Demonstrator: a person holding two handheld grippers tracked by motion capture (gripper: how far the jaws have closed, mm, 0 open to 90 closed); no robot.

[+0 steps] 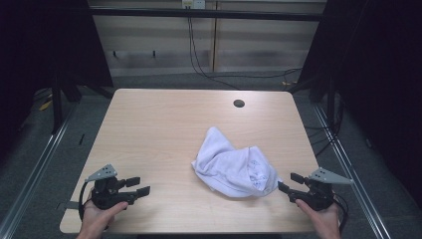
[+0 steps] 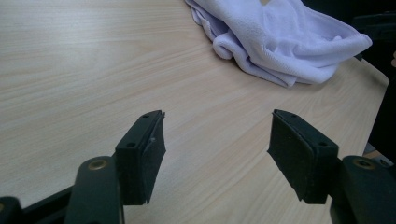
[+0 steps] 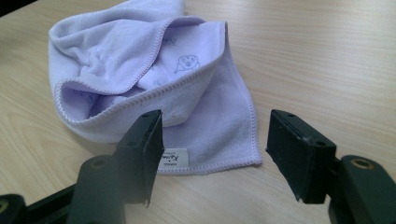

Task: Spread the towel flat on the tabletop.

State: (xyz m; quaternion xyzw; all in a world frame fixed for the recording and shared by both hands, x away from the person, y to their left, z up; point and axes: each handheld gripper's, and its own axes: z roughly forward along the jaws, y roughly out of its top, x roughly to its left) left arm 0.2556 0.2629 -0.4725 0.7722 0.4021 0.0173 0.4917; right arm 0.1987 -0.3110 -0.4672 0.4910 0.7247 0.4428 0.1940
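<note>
high view: a crumpled pale lilac terry cloth with a stitched hem (image 1: 234, 167) lies on the light wood-grain table (image 1: 164, 129), right of centre toward the near edge. the right gripper (image 1: 290, 182) sits at the cloth's near right corner, jaws spread wide and holding nothing; in the right gripper view that corner, with its small white label (image 3: 173, 160), lies flat just between and ahead of the jaws. the left gripper (image 1: 141, 185) rests well apart to the left, also wide open and empty. the step looks like taking that corner to spread the cloth. to do it well, slide the lower jaw under the hem, close on a single layer only, and lift gently so the folded bulk unrolls rather than drags
</note>
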